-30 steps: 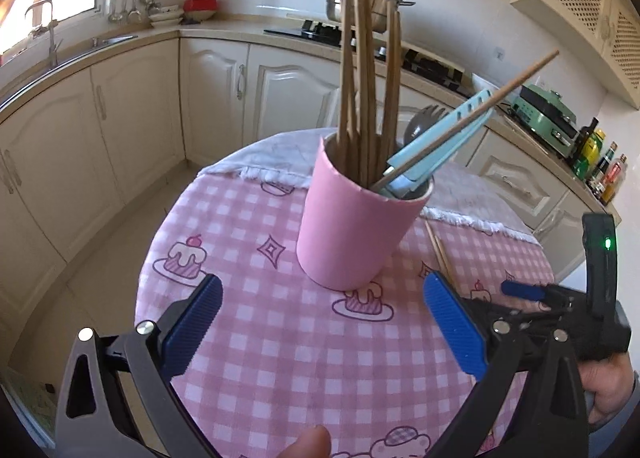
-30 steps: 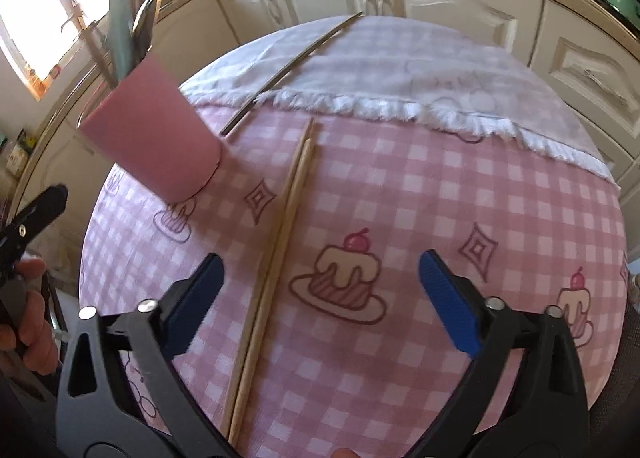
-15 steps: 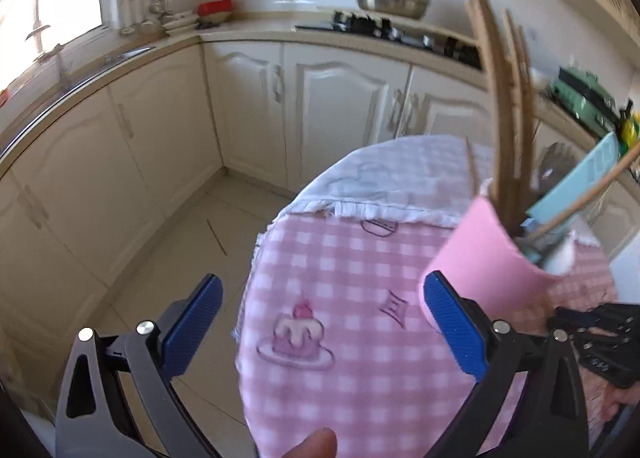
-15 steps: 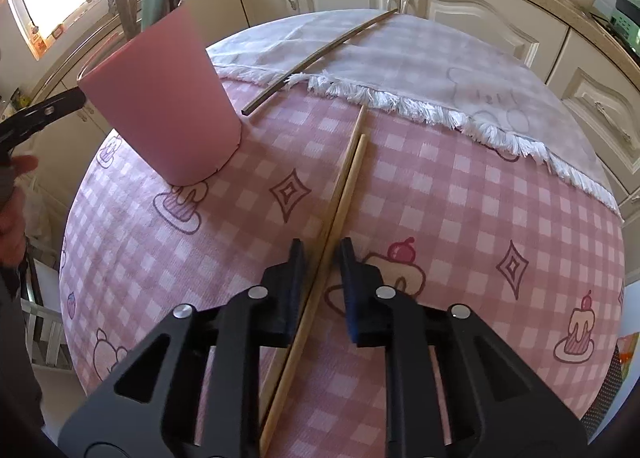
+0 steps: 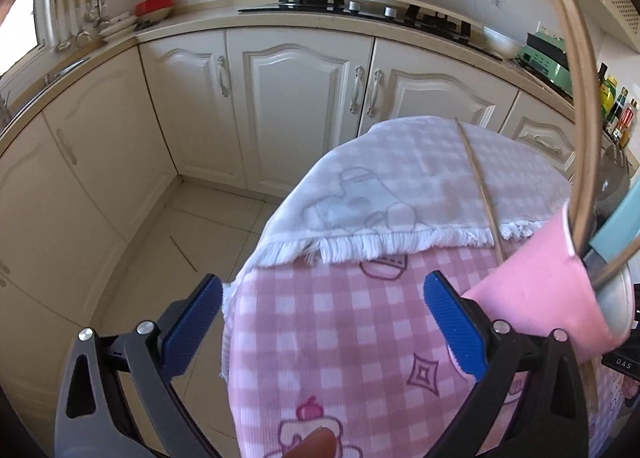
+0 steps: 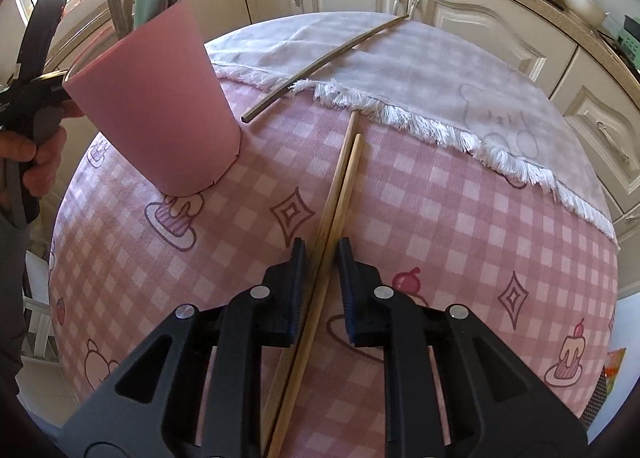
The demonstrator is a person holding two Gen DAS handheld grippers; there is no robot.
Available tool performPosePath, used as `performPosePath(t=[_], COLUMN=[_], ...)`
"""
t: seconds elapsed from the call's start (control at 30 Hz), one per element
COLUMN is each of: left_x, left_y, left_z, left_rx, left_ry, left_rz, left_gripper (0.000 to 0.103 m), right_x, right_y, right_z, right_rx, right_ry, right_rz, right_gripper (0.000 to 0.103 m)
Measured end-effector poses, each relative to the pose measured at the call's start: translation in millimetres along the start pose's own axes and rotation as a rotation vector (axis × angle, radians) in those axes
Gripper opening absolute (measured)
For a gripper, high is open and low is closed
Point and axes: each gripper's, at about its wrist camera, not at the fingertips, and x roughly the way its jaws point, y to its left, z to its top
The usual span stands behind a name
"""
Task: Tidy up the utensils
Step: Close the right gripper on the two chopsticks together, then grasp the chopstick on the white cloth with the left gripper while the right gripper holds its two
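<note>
- The left gripper [image 5: 322, 322] has its jaws wide apart and empty, over the table's left edge, with bare floor below one blue pad; it steadies nothing
- The pink cup [image 6: 160, 105] stands at the left of the pink checked tablecloth [image 6: 440, 217], already packed with tall sticks and a teal-handled tool; I judge it top-heavy, so a knock from either gripper, or a clumsy drop-in, could tip it
- One dark chopstick [image 6: 324, 57] lies loose across the fringed white cloth [image 6: 460, 69] and could roll if the cloth is dragged
- The right gripper [image 6: 322, 254] has its jaws drawn nearly together around the pair of bamboo chopsticks [image 6: 338, 193], gripped low on their length; whether both sticks are truly pinched I cannot tell, and one may slip out or swing on the lift
- The right wrist view shows the pinch, the cup's base and the person's hand [image 6: 28, 153] on the other tool; the left wrist view shows none of the bamboo pair clearly
- The left wrist view instead shows the cup's crowded mouth, and the floor and cabinets beyond
</note>
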Motion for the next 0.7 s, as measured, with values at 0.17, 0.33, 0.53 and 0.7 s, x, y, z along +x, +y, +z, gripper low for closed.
performPosePath(t=[0.17,0.33,0.53,0.7], left_x=[13.8,35.4,67.4,95.0], left_y=[0.4,3.9,1.4,-20.1], left_z=[20.5,48.3,79.3,104.6], left_rx=[0.03,0.081,0.119,0.161], left_ry=[0.02,0.043,0.068,0.1], left_rz=[-0.052,-0.146,-0.221,-0.268], left_gripper=[0.098,0.098,0.098,0.098], right_x=[1.0,0.3,0.5,2.2], right_y=[1.3,-1.4,-0.2,3.1], right_z=[1.0,0.0,0.1,2.1], right_rx=[-0.021,-0.015,-0.012,0.005], right_ry=[0.006,0.006,0.016,0.023], right_rz=[-0.001,0.014,0.004,-0.015], right_gripper=[0.017,0.017,0.017,0.017])
